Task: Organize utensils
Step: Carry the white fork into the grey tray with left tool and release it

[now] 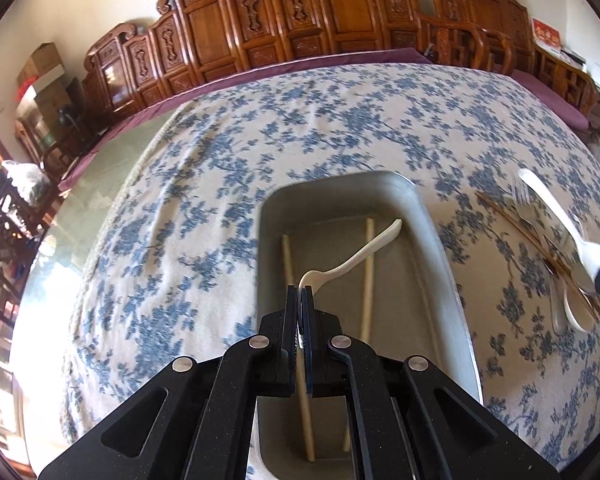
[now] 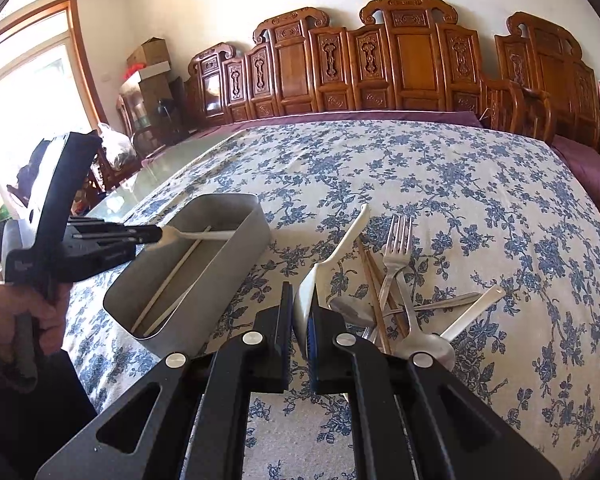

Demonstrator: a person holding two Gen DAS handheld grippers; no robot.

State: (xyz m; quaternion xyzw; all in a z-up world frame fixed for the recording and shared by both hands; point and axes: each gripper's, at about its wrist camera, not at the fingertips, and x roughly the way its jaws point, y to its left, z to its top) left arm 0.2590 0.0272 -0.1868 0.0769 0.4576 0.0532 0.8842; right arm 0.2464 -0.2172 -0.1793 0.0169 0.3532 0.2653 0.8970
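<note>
A grey metal tray point(image 1: 436, 240) sits on the blue-flowered tablecloth and holds two pale chopsticks point(image 1: 367, 272). My left gripper point(image 1: 300, 292) is shut on the bowl end of a cream plastic spoon point(image 1: 360, 258), held over the tray; it also shows in the right wrist view point(image 2: 156, 236). My right gripper point(image 2: 302, 312) is shut on the bowl of a white ceramic spoon point(image 2: 348, 240), its handle pointing away. A pile of utensils lies beside it: a steel fork point(image 2: 396, 252), brown chopsticks point(image 2: 374, 288), steel spoons point(image 2: 424, 344).
The tray point(image 2: 228, 248) stands left of the utensil pile. Carved wooden chairs point(image 2: 380, 64) line the table's far edge. A bare glass strip of table point(image 1: 100, 184) lies left of the cloth. Boxes and a window are at the far left.
</note>
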